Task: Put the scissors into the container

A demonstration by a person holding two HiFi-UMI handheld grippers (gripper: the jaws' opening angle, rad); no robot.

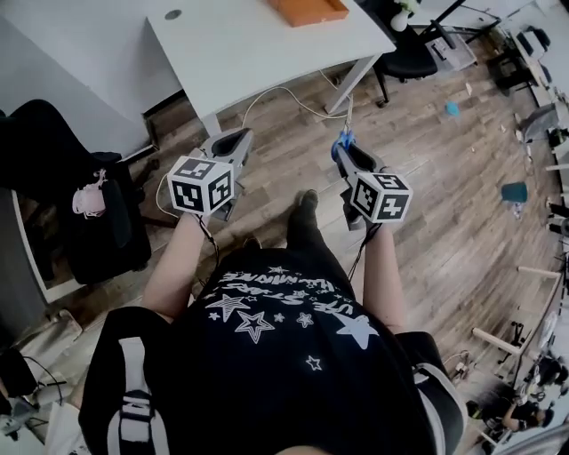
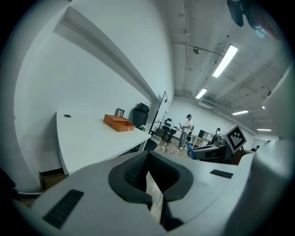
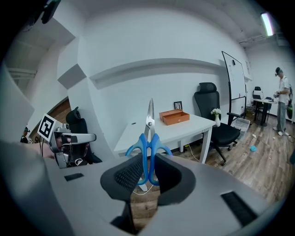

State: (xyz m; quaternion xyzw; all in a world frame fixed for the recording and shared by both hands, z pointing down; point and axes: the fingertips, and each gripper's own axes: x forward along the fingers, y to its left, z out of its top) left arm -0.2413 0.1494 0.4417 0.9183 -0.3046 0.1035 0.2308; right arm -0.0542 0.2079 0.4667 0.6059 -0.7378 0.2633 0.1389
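Note:
The blue-handled scissors (image 3: 150,138) stand upright between the pads of my right gripper (image 3: 148,162), which is shut on the handles, with the steel blades pointing away from it. In the head view the scissors (image 1: 345,139) stick out of the right gripper (image 1: 343,151) above the wooden floor. An orange open container (image 1: 308,10) rests on the white table (image 1: 258,53) ahead, seen also as the orange container (image 3: 174,116) and the container (image 2: 119,122). My left gripper (image 1: 236,138) is shut with nothing in it, level with the right one.
A black office chair (image 3: 216,120) stands at the table's right end, and a white cable (image 1: 284,93) trails on the floor under it. A dark chair with a bag (image 1: 71,195) is on my left. A person (image 3: 282,99) stands far off on the right.

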